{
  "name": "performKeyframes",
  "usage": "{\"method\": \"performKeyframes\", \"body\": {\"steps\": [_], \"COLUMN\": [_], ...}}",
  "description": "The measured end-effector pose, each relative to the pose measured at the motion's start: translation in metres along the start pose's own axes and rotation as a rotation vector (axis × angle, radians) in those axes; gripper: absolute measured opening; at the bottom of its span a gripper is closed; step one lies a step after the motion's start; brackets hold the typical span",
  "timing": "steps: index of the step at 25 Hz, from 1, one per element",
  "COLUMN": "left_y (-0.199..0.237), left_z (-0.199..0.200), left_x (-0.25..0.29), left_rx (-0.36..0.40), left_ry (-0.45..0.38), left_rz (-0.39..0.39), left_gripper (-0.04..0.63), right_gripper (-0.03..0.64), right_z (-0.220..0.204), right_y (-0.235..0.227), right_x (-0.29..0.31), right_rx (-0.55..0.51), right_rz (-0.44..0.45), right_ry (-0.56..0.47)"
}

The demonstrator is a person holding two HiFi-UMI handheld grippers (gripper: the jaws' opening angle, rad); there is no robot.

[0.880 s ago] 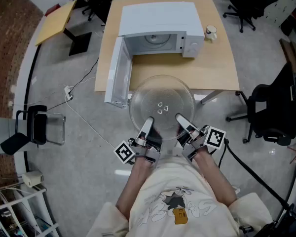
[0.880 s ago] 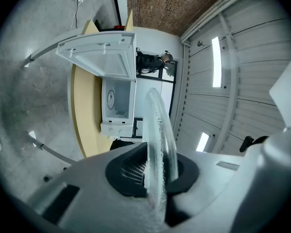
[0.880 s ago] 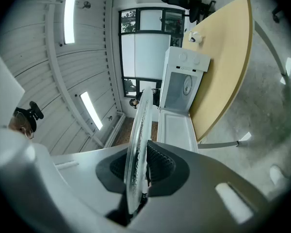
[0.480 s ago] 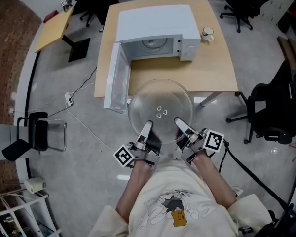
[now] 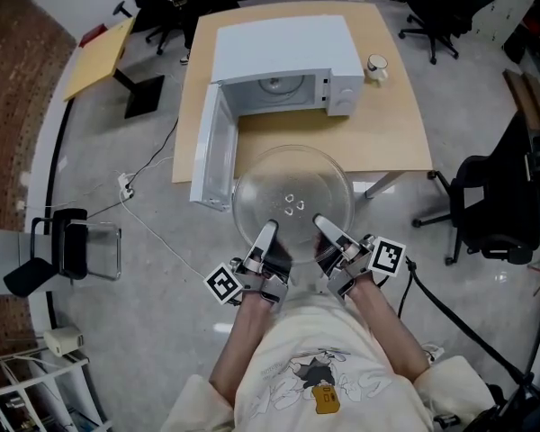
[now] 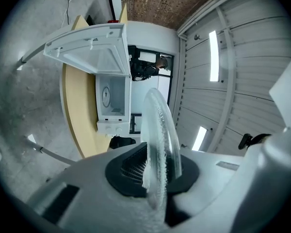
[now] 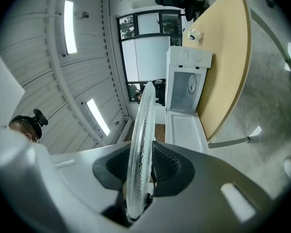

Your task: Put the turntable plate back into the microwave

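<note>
At twelve o'clock beyond the turntable plate [image 5: 292,183] stands the open microwave [image 5: 283,48]; left tool [image 5: 269,230] and right tool [image 5: 320,225] clamp the plate's rim.

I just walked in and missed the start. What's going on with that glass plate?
A person is holding the glass turntable plate with two handheld grippers. The left gripper and the right gripper are each clamped on the plate's near rim. The plate is in the air at the near edge of the table, in front of the microwave. The microwave's door is open, and the plate is not yet inside.
</note>
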State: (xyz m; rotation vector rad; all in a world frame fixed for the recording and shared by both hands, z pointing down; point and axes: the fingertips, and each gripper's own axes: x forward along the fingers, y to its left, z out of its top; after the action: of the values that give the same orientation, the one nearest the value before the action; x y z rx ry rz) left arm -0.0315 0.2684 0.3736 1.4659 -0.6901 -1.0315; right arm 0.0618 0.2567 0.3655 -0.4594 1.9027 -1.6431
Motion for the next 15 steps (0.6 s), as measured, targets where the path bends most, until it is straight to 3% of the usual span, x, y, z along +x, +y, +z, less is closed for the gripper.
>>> {"method": "performKeyframes", "body": {"steps": [4,6,10,13,15], "left_y": [0.002,0.002,0.004,0.001,0.002], "left_z": [-0.001,-0.001,-0.001,0.001,0.002], "left_x": [0.001,0.001,0.002,0.007,0.01], "left_rx": [0.002,0.015,0.024,0.008,0.002], "left_ry": [0.016,0.022,0.035,0.048,0.05], "left_rz": [0.005,0.007,-0.003,-0.038,-0.034], "left_gripper": [0.03,0.031,0.038,0.135,0.163], "right_gripper": [0.093,0.032,0.028,0.028,0.028], "right_z": [-0.006,-0.007,-0.007,-0.002,0.005], "right_y": [-0.006,-0.013,-0.022,-0.03,-0.034], "right_x": [0.007,0.007,0.004,0.003,0.001], "right_rx": [0.018,0.027,0.074,0.117,0.14], "right_rz": [-0.011,-0.041,-0.055,-0.073,-0.078], "right_ry": [0.021,0.023,0.001,-0.038,-0.076]}}
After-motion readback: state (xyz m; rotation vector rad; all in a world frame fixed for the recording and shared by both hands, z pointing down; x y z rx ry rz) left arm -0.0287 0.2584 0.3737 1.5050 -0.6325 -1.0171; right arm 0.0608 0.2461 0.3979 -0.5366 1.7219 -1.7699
